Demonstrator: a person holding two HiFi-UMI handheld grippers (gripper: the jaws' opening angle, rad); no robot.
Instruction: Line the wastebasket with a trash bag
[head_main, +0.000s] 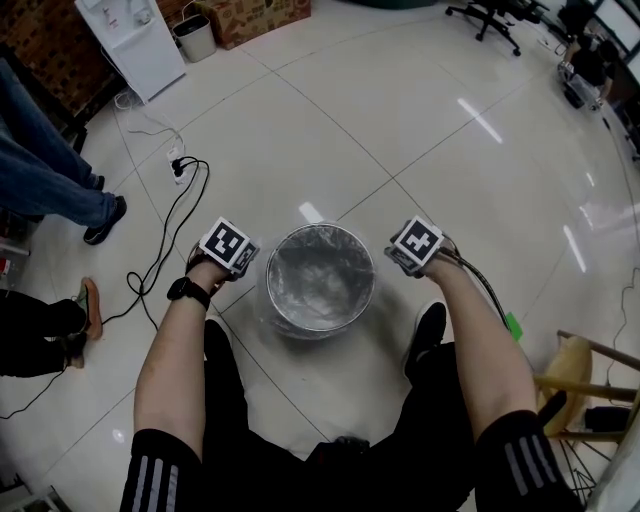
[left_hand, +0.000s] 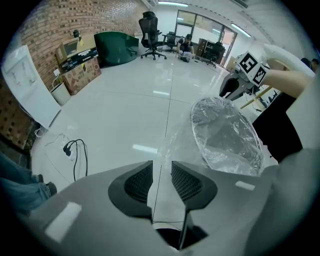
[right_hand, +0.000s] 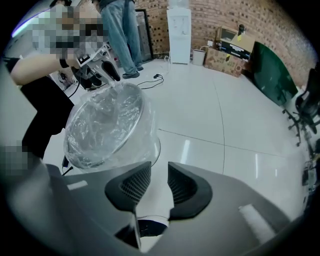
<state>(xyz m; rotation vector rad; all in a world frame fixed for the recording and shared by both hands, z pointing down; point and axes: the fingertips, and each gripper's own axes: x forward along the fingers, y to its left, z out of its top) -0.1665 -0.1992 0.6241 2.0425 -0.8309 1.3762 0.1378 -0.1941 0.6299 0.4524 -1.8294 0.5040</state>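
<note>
**Wastebasket lined, both hand-held grippers beside the rim**

Surface/room: glossy white tiled floor (head_main: 400, 120) with lamp reflections. Brick wall (left_hand: 65, 20) on one side. Against it stand a white water dispenser (head_main: 130, 40), a small bin (head_main: 195, 38) and a cardboard box (head_main: 265, 15). A power strip (head_main: 178, 165) lies on the floor with a black cable (head_main: 165, 245) looping off it.

Task item: the wastebasket (head_main: 372, 280) stands upright on the floor in front of the person's feet. The clear trash bag (head_main: 318, 285) is inside it, with the film folded out over the rim.

Views compared:
- Head view only: the two grippers flank the basket, one either side, each close to the rim. A bystander's jeans-clad legs (head_main: 45, 170) and a wooden chair (head_main: 590, 370) are at the edges.
- Left gripper view only: loose bag film reaches from the basket toward the jaw tips. A glazed far wall and a dark green bulky object (left_hand: 116, 46) are visible.
- Right gripper view only: bag skirt hangs low round the basket's outside.

Jaws: left hand-held gripper (left_hand: 161, 165) has a narrow gap, pads not pressing anything. Right hand-held gripper (right_hand: 159, 167) has a narrow gap with bare floor between.

Count: 1 wastebasket, 1 bag, 2 grippers, 2 marker cubes.
</note>
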